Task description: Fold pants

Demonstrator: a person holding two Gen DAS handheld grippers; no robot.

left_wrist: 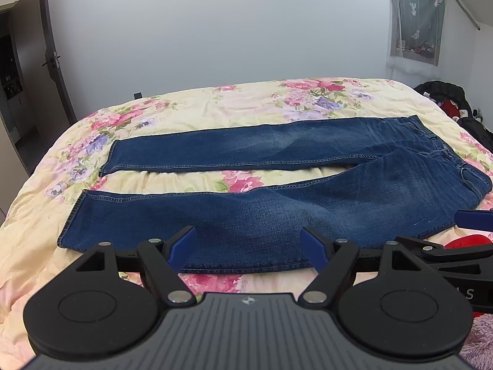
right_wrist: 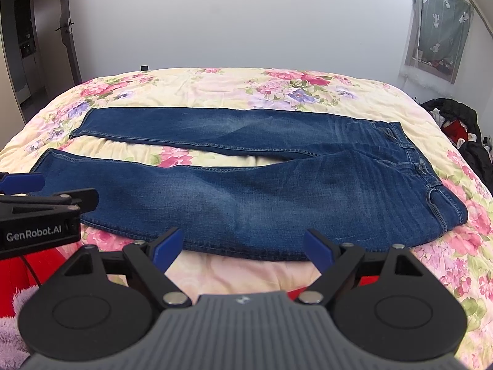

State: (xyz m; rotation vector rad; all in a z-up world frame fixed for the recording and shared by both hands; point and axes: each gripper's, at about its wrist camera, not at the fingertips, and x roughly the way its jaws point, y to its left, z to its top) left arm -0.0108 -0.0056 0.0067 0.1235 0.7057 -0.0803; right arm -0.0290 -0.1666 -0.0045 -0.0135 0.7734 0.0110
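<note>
Denim pants (left_wrist: pixel 262 182) lie flat just ahead of both released grippers (left_wrist: pixel 248 246) (right_wrist: pixel 243 248).

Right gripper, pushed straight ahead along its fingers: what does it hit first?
Most likely the near leg of the jeans, which lies on the floral quilt just beyond the open right gripper. Depth is unclear; angled lower, it meets the quilt first.

The pants (left_wrist: pixel 277 212) before me are blue woven denim with visible stitched seams, lying on a soft, wrinkled floral cotton-like bedspread (left_wrist: pixel 215 104), while my left gripper (left_wrist: pixel 248 248) is matt black plastic (blue finger pads, shiny metal pivots).
</note>
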